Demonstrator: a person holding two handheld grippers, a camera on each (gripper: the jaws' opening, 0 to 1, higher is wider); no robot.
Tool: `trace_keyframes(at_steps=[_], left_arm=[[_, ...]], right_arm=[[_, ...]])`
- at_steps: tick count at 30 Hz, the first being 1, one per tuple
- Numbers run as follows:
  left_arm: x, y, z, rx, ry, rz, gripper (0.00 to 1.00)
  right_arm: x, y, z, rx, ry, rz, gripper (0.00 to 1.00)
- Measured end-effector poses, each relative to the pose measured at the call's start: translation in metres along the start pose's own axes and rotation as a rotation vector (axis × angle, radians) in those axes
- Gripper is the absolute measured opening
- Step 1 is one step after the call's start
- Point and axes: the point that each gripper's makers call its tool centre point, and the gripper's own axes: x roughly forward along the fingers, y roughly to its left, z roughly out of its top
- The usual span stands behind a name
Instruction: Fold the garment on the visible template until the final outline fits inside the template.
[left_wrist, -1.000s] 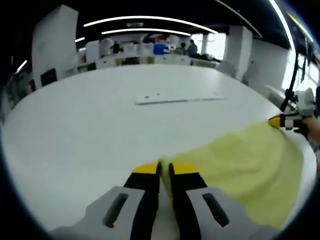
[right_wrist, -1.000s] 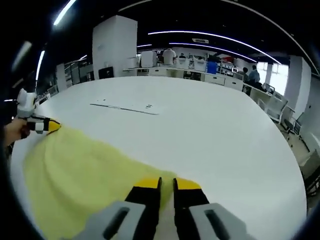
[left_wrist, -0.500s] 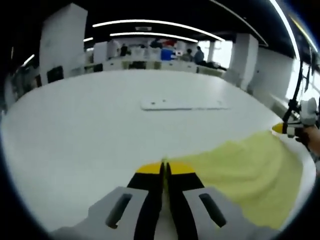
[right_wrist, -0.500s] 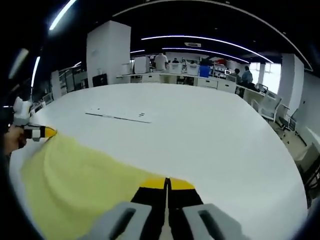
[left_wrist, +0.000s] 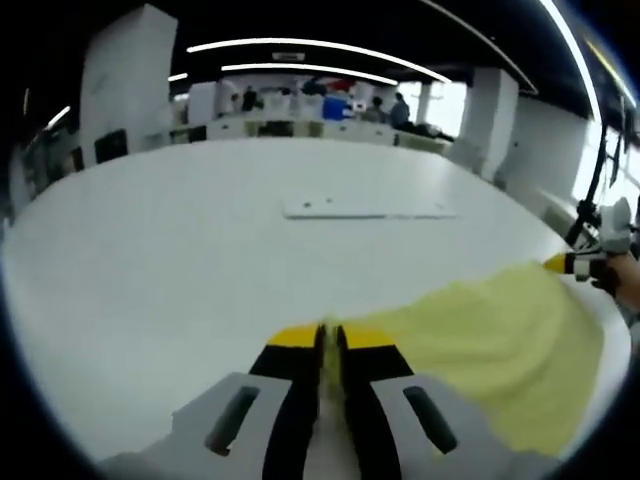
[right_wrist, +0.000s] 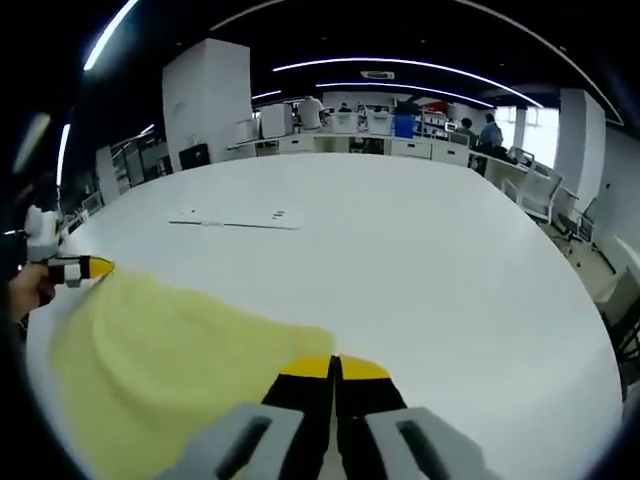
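In the left gripper view the left tongs (left_wrist: 328, 338) are clenched on a corner of the yellow garment (left_wrist: 490, 340), which spreads toward 3 o'clock over the white bench (left_wrist: 180, 240). The right tongs (right_wrist: 334, 366) likewise pinch its edge. A flat white template (left_wrist: 368, 208) lies at 12 o'clock.

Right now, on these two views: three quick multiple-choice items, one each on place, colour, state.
1. Where is the flat white panel?
A. farther out on the table, beyond the cloth
B. on top of the cloth
C. under the left gripper

2. What colour is the cloth?
A. blue
B. pale yellow
C. red

3. How does the left gripper stand?
A. wide open
B. shut on the cloth edge
C. shut on the panel

Key: 1 A, the panel lies apart on the white table. 2 B, it looks pale yellow in both views. 3 B, the jaws meet on the cloth's corner.
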Motion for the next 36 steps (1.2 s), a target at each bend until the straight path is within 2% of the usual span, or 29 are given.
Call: trace_keyframes(at_steps=[2,7,11,13,18,23,32,36], left_arm=[[-0.004,-0.001,0.004,-0.001,-0.013,-0.011,0.14],[-0.018,-0.008,0.014,0.021,-0.037,-0.049,0.28],[-0.033,-0.015,0.016,0.031,-0.042,-0.088,0.41],[-0.038,-0.017,0.015,0.061,-0.042,-0.101,0.45],[-0.056,-0.022,0.015,0.094,-0.047,-0.144,0.54],[-0.071,-0.028,0.010,0.118,-0.037,-0.165,0.53],[-0.103,-0.040,-0.004,0.150,-0.026,-0.237,0.53],[-0.115,-0.038,-0.013,0.171,-0.013,-0.243,0.52]], right_arm=[[-0.002,0.001,0.001,0.007,-0.001,0.012,0.00],[-0.015,0.007,0.004,0.008,0.005,0.042,0.13],[-0.026,0.015,0.005,0.008,0.013,0.087,0.31],[-0.032,0.020,0.005,0.017,0.022,0.117,0.42],[-0.051,0.028,0.009,-0.030,0.018,0.154,0.54],[-0.068,0.038,0.006,-0.022,0.028,0.212,0.59],[-0.100,0.049,-0.011,-0.057,0.048,0.258,0.61],[-0.113,0.050,-0.019,-0.052,0.055,0.273,0.61]])
